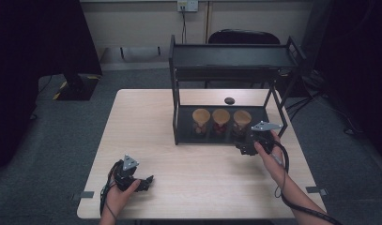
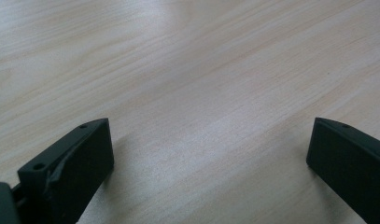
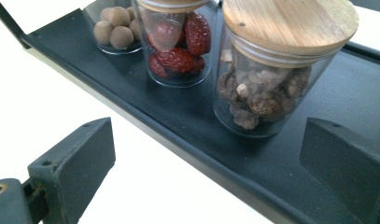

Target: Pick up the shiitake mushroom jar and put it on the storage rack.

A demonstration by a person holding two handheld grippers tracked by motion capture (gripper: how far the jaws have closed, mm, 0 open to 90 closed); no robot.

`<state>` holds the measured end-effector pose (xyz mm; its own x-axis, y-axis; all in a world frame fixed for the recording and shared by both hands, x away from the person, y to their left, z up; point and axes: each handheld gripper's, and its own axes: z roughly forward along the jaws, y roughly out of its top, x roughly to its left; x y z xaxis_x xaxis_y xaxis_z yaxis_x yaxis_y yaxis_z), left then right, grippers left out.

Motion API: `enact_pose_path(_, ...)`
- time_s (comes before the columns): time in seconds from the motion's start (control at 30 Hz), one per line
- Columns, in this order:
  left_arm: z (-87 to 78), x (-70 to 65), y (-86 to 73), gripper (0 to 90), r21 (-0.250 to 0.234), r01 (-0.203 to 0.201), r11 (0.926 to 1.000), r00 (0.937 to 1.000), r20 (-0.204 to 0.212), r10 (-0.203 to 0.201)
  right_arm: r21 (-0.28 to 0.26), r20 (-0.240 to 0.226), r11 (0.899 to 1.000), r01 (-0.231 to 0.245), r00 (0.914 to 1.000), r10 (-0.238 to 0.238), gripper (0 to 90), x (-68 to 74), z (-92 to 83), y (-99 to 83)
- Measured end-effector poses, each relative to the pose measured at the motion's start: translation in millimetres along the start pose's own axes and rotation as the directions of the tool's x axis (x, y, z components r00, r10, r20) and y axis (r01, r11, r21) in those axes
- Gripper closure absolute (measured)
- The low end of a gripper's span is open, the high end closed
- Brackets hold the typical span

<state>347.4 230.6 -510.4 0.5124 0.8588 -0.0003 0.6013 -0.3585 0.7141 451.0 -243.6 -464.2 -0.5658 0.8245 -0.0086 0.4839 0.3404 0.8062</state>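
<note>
Left hand (image 1: 117,194) comes in from the bottom edge, low on the near left part of the table (image 1: 146,126), wrist bent so the left gripper (image 1: 142,183) points right and lies close over the wood. In the left gripper view its jaws stand wide apart with bare pale wood grain between them, holding nothing. Table top is light wood laminate, smooth, rectangular.

Middle: a black metal rack (image 1: 179,119) with two shelves stands on the far half of the table, with thin square legs and a flat upper shelf. The lower shelf carries three glass jars with round wooden lids in a row, close together. Left jar (image 3: 114,25) holds small tan balls, middle jar (image 3: 178,46) has wrinkled red fruit, right jar (image 3: 271,70) has brown lumpy dried pieces. The glass is clear and cylindrical; the right jar's lid shows light bamboo grain. A small dark oval object (image 1: 229,100) lies on the table behind the rack.

Right forearm reaches forward from the bottom right, right hand (image 1: 268,149) wrapped round the right gripper (image 1: 245,143) at the rack's front right edge, cable looping down beside the wrist. Jaws spread wide, empty, aimed at the right jar, which sits just ahead between the jaw lines and apart from both.
</note>
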Motion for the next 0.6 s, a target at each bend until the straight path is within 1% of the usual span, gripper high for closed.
enact_pose_path(0.27, 0.0, 0.0, 0.0, 0.2, 0.000, 0.000, 1.0000, 1.0000, 0.000, 0.000, -0.002, -0.014, 1.000, 0.006, 0.9999, -0.006, 2.7, 3.5, -3.0, -4.0)
enact_pose_path(0.6, 0.0, 0.0, 0.0, 0.2, 0.000, 0.000, 1.0000, 1.0000, 0.000, 0.000, -0.007, -0.029, 1.000, -0.004, 0.9996, 0.004, 3.0, 5.1, -8.0, -9.4)
